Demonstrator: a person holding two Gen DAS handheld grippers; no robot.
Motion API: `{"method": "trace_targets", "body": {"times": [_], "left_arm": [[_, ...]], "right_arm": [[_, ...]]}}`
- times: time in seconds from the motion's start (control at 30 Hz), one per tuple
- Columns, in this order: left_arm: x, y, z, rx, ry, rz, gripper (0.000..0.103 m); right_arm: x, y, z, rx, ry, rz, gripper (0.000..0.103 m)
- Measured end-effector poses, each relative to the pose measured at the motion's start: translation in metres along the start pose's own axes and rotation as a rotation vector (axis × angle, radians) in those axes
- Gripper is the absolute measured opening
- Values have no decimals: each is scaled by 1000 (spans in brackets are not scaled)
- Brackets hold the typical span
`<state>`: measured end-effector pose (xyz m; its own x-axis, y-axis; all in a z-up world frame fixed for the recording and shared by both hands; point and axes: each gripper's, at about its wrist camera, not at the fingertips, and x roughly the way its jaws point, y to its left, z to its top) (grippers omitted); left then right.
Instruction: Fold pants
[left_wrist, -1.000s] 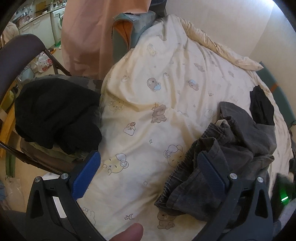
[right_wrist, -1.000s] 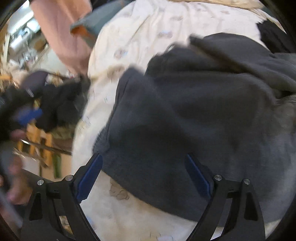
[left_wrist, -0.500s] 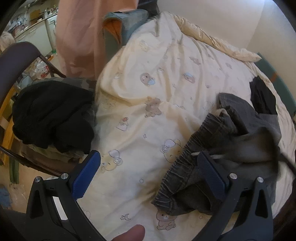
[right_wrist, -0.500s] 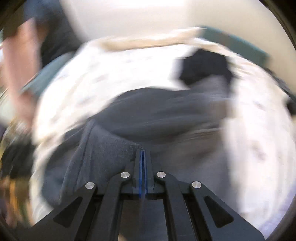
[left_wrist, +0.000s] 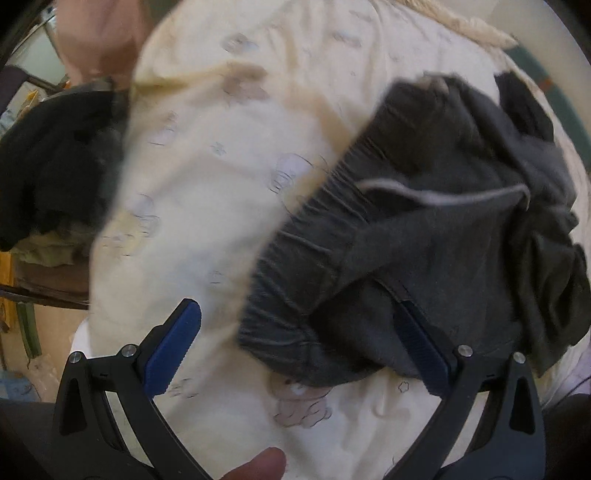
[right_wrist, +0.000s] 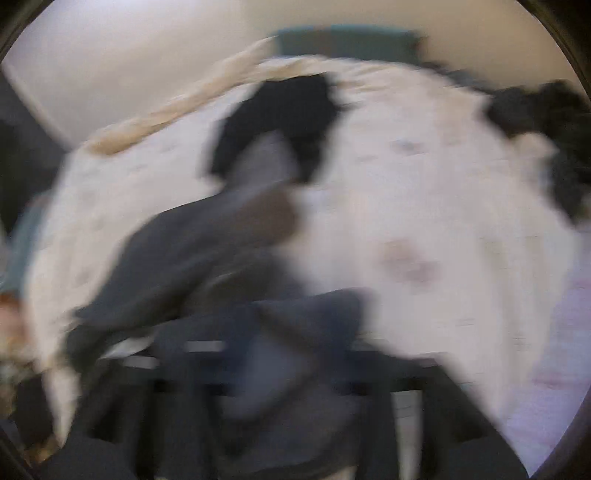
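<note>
Right now, from where I stand:
Pants: the dark grey pants (left_wrist: 436, 240) lie crumpled in a heap on the right half of the bed, ribbed elastic waistband (left_wrist: 295, 266) turned toward the left gripper, a pale drawstring (left_wrist: 443, 194) looped across the top
Bed: a cream duvet (left_wrist: 221, 166) printed with small bears covers it, bunched into a ridge above the heap
Left gripper: the left gripper (left_wrist: 299, 343) hovers low at the near edge of the heap, its blue-padded fingers (left_wrist: 173, 350) spread wide; the waistband end sits between them, the right-side pad against or just under the cloth, nothing pinched
Thumb: a fingertip (left_wrist: 258, 463) shows at the bottom edge of the left view
Right gripper: the right gripper (right_wrist: 291, 354) is badly smeared by motion blur; grey cloth (right_wrist: 207, 251) is draped over its front, and I cannot tell whether its fingers are pressed together or apart
Other clothes: a black garment (left_wrist: 524, 107) lies just beyond the pants toward the far side of the bed; another black pile (left_wrist: 51, 166) sits on a chair beside the bed, well apart from the pants
Wall: a plain pale wall (right_wrist: 129, 55) behind the bed
</note>
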<state>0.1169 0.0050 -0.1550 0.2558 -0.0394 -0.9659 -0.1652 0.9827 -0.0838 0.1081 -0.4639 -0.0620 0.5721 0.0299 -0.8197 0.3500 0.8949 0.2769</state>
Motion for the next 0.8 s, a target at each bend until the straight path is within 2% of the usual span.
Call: {"method": "trace_targets", "body": {"times": [0.03,0.1,0.17,0.23,0.3,0.4,0.47,0.53,0.6,0.7,0.8], "left_arm": [[4,-7,1,21,-4,0,93],[12,-20,3,63,-3,9,85],[17,-25,5,62,-16,-7,70],[22,-28,7,67,-14,-54,32],[16,-40,6,151,-45,-22,21],[-13,-54,12,265,-147,102,18],[-39,-55,27,316,-231,132,17],[-59,-52,47,351,-277,159,17],[-74,-45,74,369,-315,195,17],[-83,-30,119,387,-366,291,17],[-77,-5,149,370,-355,325,17]], "right_arm": [[0,11,-2,-39,-7,63,88],[3,35,-6,-108,-16,95,88],[11,49,-11,-128,5,111,88],[15,55,-11,-123,25,139,88],[16,59,-10,-112,39,161,88],[15,74,-9,-120,51,191,88],[6,84,-14,-162,41,226,88],[5,98,-14,-219,52,245,88],[10,115,-8,-280,74,272,88],[24,148,8,-392,98,281,88],[53,182,30,-484,125,252,88]]}}
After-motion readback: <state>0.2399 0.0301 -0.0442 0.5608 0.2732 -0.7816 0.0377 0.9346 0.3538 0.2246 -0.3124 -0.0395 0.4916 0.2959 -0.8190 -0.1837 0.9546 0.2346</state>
